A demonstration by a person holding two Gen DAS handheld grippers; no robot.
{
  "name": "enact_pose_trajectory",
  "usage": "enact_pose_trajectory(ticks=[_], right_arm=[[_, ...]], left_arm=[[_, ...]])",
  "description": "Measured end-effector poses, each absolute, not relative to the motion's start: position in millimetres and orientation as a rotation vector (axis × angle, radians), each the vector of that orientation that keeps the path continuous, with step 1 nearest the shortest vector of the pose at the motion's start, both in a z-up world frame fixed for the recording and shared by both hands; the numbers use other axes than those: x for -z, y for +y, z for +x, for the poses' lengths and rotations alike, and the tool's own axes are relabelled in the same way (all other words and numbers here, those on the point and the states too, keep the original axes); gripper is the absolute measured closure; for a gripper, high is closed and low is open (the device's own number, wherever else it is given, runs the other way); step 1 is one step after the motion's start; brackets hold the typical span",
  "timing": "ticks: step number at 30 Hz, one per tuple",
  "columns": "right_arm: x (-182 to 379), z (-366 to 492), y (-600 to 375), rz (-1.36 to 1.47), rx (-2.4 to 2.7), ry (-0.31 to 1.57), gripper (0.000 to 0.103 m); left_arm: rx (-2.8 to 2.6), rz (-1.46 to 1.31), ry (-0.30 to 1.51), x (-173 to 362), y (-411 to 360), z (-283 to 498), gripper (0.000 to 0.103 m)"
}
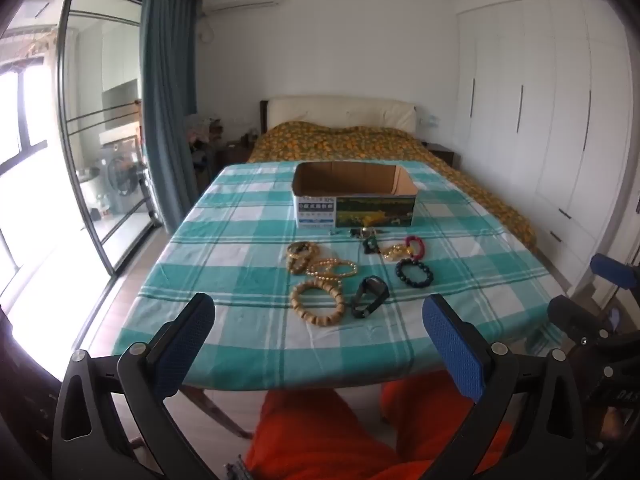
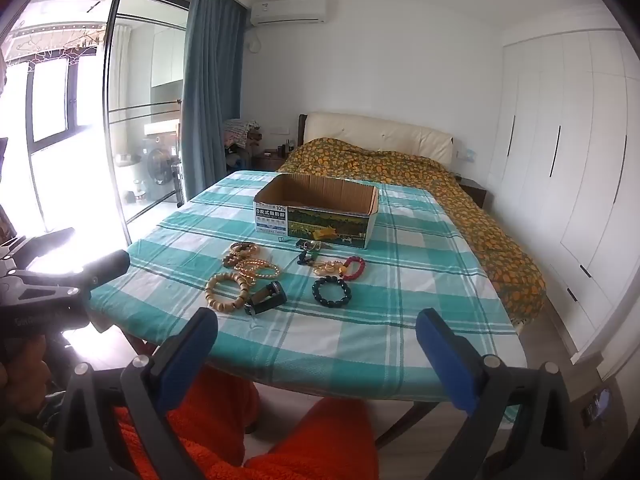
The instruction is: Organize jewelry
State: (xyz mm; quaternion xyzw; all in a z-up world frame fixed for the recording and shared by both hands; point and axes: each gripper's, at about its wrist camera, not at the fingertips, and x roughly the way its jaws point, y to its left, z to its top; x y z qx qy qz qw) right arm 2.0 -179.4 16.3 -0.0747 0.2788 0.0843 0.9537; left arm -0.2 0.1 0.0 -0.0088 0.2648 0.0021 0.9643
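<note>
Several bracelets lie on the checked tablecloth [image 1: 248,328]: a tan wooden bead bracelet [image 1: 317,301] [image 2: 225,291], a black watch [image 1: 370,295] [image 2: 266,298], a dark bead bracelet [image 1: 414,272] [image 2: 331,291], gold bead strands [image 1: 332,268] [image 2: 258,268] and a red bracelet [image 1: 416,247] [image 2: 354,268]. An open, empty-looking cardboard box [image 1: 354,194] [image 2: 316,210] stands behind them. My left gripper [image 1: 320,332] is open and empty, above the table's near edge. My right gripper [image 2: 316,340] is open and empty, also short of the jewelry.
A bed with an orange-patterned cover [image 1: 360,142] lies beyond the table. White wardrobes [image 1: 540,120] stand on the right, a glass sliding door [image 1: 100,140] and a curtain on the left. Orange-clad legs [image 1: 340,432] are below the table edge.
</note>
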Motion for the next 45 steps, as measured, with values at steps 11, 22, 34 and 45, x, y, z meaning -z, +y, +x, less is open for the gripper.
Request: enact_pose_trajectory(ticks=[11, 22, 34, 45], right_arm=[[-16, 2, -179, -0.152, -0.17, 0.567, 0.002], [-16, 2, -179, -0.154, -0.169, 0.567, 0.002], [-16, 2, -180, -0.155, -0.169, 0.566, 0.002], [-17, 2, -180, -0.156, -0.169, 0.565, 0.002]], left_arm=[[-0.004, -0.015, 0.54, 0, 0, 0, 0.0], [0.008, -0.022, 0.548, 4, -1, -2, 0.0], [0.007, -0.024, 0.549, 5, -1, -1, 0.0], [0.007, -0.023, 0.55, 5, -1, -1, 0.0]])
